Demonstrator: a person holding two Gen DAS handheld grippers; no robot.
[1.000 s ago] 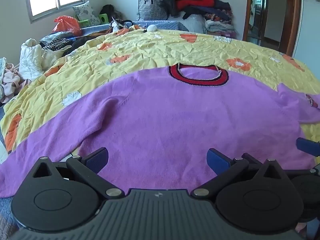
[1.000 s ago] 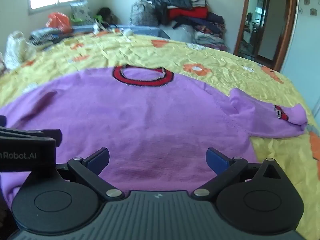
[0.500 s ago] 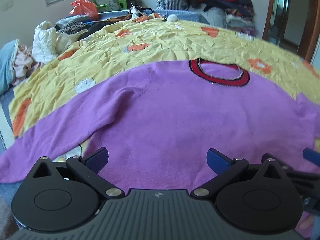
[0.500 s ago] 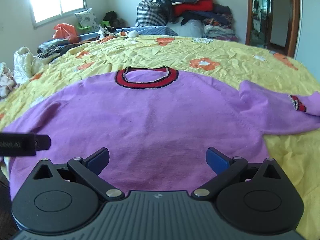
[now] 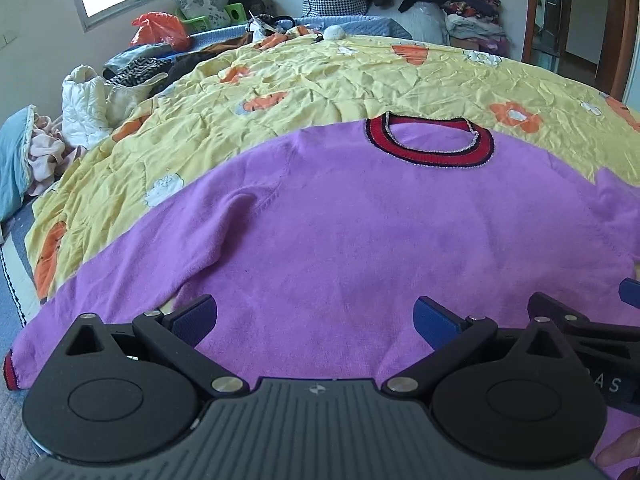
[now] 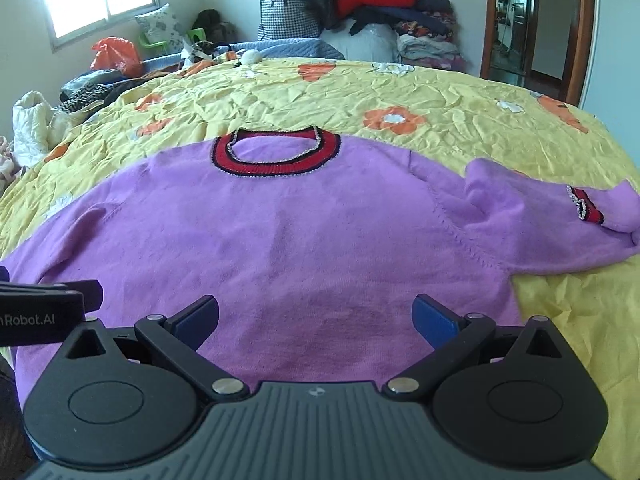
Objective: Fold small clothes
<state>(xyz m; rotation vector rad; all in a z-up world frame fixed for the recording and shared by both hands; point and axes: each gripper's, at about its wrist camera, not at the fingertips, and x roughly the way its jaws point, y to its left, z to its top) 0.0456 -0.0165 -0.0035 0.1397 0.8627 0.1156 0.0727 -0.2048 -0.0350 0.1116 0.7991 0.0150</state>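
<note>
A purple sweater (image 5: pixel 360 232) with a red and dark collar (image 5: pixel 430 148) lies flat on the yellow flowered bedspread (image 5: pixel 320 80). It also shows in the right wrist view (image 6: pixel 300 240), its right sleeve folded back with a red cuff (image 6: pixel 586 208). Its left sleeve (image 5: pixel 100 292) stretches out to the left. My left gripper (image 5: pixel 316 316) is open and empty above the hem. My right gripper (image 6: pixel 316 316) is open and empty above the hem too. Each gripper shows at the edge of the other's view.
A pile of clothes and a checked bag (image 6: pixel 288 12) stand at the far wall. Loose clothes and a white jacket (image 5: pixel 86 104) lie at the bed's left side. An orange bag (image 5: pixel 160 32) sits under the window. A doorway (image 6: pixel 520 20) is at right.
Both views have shifted: the left gripper moved left, showing more of the left sleeve. The right gripper drifted slightly. Both stay open.
</note>
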